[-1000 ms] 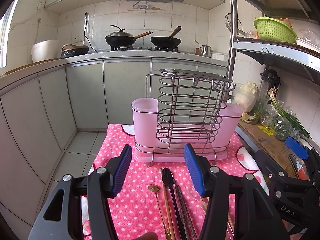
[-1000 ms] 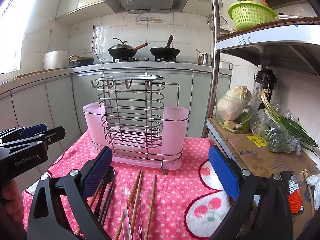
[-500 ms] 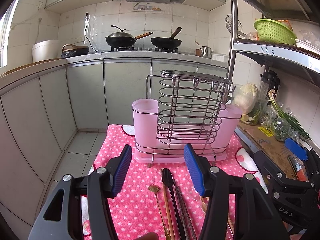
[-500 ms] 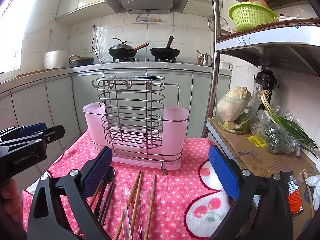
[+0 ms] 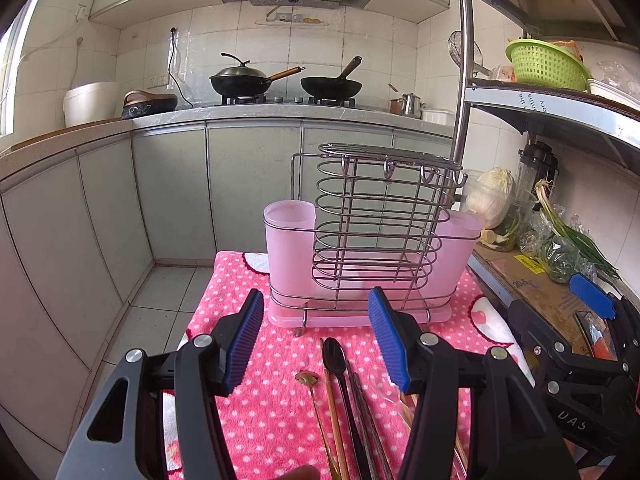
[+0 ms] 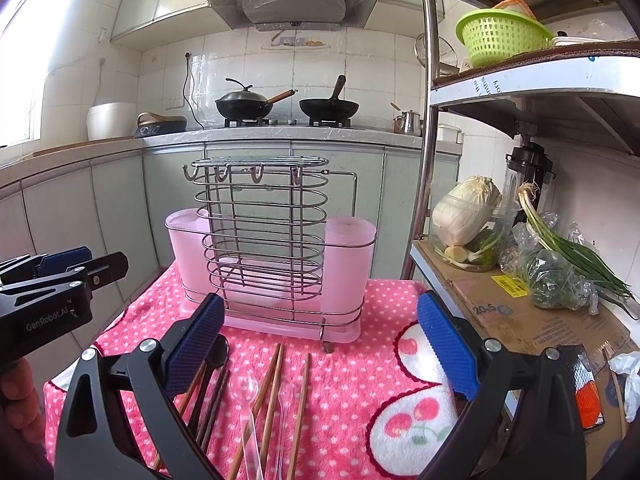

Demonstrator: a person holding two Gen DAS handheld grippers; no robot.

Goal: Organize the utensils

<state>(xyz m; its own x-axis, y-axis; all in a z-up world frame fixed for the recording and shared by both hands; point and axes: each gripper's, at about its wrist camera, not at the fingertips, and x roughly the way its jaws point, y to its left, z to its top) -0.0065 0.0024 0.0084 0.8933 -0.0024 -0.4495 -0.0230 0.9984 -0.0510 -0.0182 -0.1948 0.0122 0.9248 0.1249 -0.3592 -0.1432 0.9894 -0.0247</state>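
One clear spoon (image 6: 249,390) shows only from right wrist

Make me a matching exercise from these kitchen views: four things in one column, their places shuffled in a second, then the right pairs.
Things:
1. green basket
2. clear plastic spoon
3. cabbage
4. lidded wok

Places:
A. on the stove
B. on the pink dotted cloth, among chopsticks
C. top shelf of the rack
D. in a clear tub on the lower shelf

Pairs: 1-C, 2-B, 3-D, 4-A
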